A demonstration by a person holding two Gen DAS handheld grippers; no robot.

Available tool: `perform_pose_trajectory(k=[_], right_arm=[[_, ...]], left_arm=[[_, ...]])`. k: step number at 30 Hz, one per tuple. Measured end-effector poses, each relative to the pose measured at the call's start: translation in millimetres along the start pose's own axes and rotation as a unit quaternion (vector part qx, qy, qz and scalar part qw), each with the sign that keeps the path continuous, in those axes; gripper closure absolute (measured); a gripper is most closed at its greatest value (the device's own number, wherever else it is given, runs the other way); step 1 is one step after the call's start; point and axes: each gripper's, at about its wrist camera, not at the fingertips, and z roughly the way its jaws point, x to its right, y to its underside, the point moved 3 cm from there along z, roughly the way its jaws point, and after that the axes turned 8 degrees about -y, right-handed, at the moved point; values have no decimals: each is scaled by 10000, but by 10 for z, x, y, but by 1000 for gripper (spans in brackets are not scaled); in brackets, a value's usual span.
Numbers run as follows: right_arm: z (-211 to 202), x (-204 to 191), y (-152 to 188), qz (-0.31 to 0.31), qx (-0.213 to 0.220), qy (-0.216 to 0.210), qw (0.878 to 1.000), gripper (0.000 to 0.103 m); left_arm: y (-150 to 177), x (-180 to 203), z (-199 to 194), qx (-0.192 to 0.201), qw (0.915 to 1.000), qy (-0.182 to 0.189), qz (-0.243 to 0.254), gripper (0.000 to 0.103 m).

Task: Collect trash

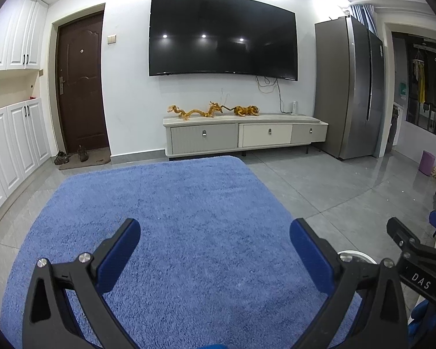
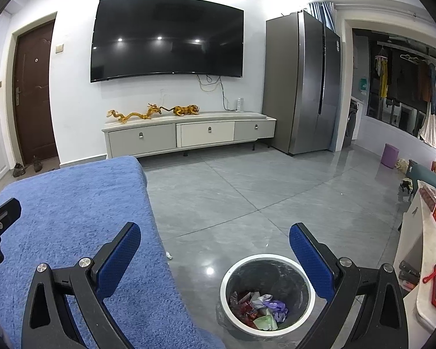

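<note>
Both tools are spread and hold nothing: the left tool (image 1: 215, 241) hangs over the blue-covered desk (image 1: 189, 203), the right tool (image 2: 215, 244) above the white-rimmed bin (image 2: 226, 273) on the floor, crumpled wrappers (image 2: 258, 308) inside.

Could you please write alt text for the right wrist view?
The open right gripper hovers above a white trash bin holding crumpled wrappers, beside a blue rug. Beyond, a TV hangs over a low cabinet.
</note>
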Motion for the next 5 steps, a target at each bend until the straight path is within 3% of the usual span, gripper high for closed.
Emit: perform_pose_trajectory(k=[5], right_arm=[[-11, 17, -23, 2, 12, 47, 10000, 0]], left_arm=[[2, -9, 20, -19, 10000, 11, -2, 0]])
